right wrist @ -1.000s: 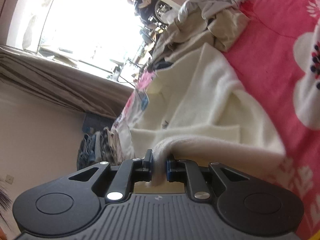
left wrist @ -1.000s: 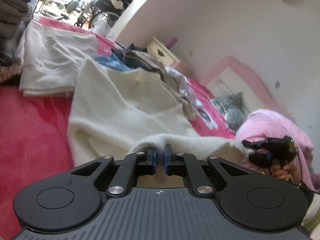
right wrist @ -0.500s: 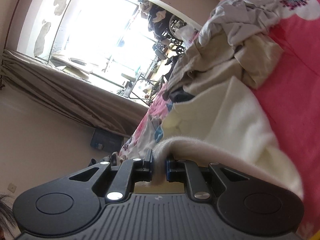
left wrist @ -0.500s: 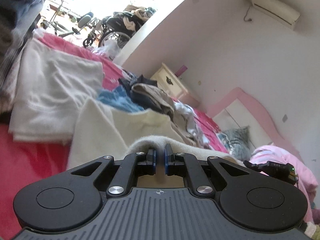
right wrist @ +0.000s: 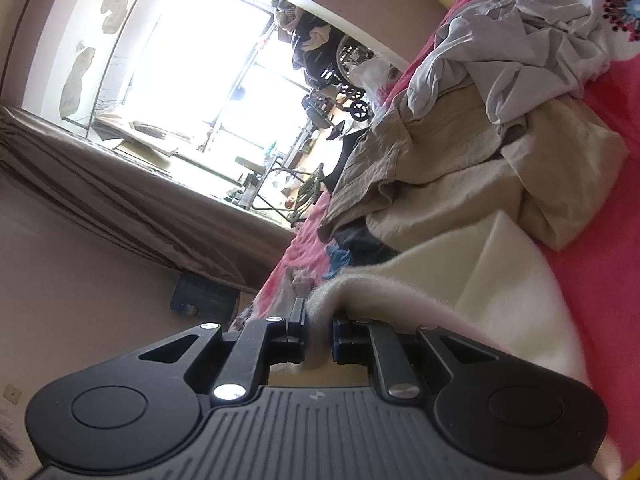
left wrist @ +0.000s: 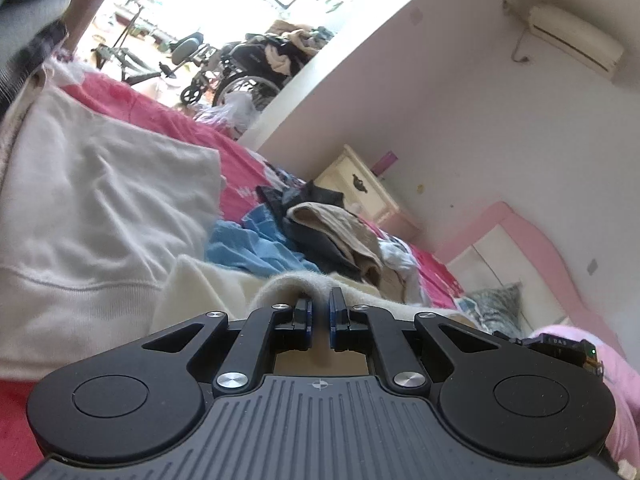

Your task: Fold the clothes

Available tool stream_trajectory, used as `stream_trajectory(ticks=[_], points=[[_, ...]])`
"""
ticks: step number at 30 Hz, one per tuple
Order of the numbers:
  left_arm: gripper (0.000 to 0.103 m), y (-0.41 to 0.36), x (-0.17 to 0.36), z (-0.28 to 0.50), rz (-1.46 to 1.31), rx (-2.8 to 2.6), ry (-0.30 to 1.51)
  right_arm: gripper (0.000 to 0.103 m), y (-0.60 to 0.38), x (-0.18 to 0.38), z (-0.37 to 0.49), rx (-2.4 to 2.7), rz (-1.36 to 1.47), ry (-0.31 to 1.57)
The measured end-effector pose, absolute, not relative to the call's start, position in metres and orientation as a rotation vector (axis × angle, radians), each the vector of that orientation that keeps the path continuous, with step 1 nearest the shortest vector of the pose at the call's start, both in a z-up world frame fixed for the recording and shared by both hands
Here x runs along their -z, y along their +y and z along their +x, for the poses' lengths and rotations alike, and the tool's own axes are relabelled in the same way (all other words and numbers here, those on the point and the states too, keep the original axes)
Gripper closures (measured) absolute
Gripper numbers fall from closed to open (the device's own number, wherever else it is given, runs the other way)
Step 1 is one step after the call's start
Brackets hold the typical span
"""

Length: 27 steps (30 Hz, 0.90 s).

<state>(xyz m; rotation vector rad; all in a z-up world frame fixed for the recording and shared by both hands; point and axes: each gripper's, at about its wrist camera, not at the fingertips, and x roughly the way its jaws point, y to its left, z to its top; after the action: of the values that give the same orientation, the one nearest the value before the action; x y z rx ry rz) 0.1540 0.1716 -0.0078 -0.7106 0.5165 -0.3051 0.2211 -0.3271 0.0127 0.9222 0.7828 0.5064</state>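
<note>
The left gripper (left wrist: pixel 320 312) has its 2 blue pads (left wrist: pixel 306 312) pressed nearly together on a fuzzy edge of the cream sweater (left wrist: pixel 200 284), which rises in a ridge over the fingertips. The right gripper (right wrist: pixel 318 320) likewise pinches a thick fold of the same cream sweater (right wrist: pixel 500 280) between its pads, the cloth bunched in the narrow gap and draping off to the right.

In the left wrist view the sweater spreads away over a pink bedspread (left wrist: pixel 168 120). Just beside it on the left lies a folded white sweatshirt (left wrist: pixel 100 208). Beyond the sweater sits a heap of unfolded clothes: a blue garment (left wrist: pixel 248 244), dark pieces and a tan one (left wrist: pixel 344 228). Farther off stand a cream nightstand (left wrist: pixel 360 192), a pink headboard (left wrist: pixel 520 232) and a wheelchair (left wrist: pixel 248 72) piled with clothes, near a bright window. An air conditioner (left wrist: pixel 572 40) hangs on the wall.

In the right wrist view, beige trousers (right wrist: pixel 460 168) and a crumpled grey-white shirt (right wrist: pixel 520 48) lie just past the sweater on the flowered pink cover (right wrist: pixel 600 280).
</note>
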Motion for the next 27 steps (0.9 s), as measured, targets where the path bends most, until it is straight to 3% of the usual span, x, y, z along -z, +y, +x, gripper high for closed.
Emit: stream_trajectory(ticks=[8,16,18,22,27], points=[[0.097,0.187,0.054,0.193,-0.772,0.223,0.616,0.090,-0.311,0.035,0.275,-0.460,0.932,0.851],[0.096,0.207,0.069,0.205,-0.911,0.207,0.600,0.086,-0.304,0.089,0.316,-0.440,1.053,0.887],[0.096,0.212,0.070,0.206,-0.964,0.219,0.601,0.080,-0.310,0.097,0.317,-0.442,1.124,0.868],[0.095,0.215,0.067,0.204,-0.988,0.236,0.591,0.056,-0.326,0.098,0.308,-0.475,1.227,0.727],[0.091,0.220,0.072,0.208,-1.080,0.257,0.589,0.056,-0.341,0.080,0.297,-0.479,1.171,0.668]])
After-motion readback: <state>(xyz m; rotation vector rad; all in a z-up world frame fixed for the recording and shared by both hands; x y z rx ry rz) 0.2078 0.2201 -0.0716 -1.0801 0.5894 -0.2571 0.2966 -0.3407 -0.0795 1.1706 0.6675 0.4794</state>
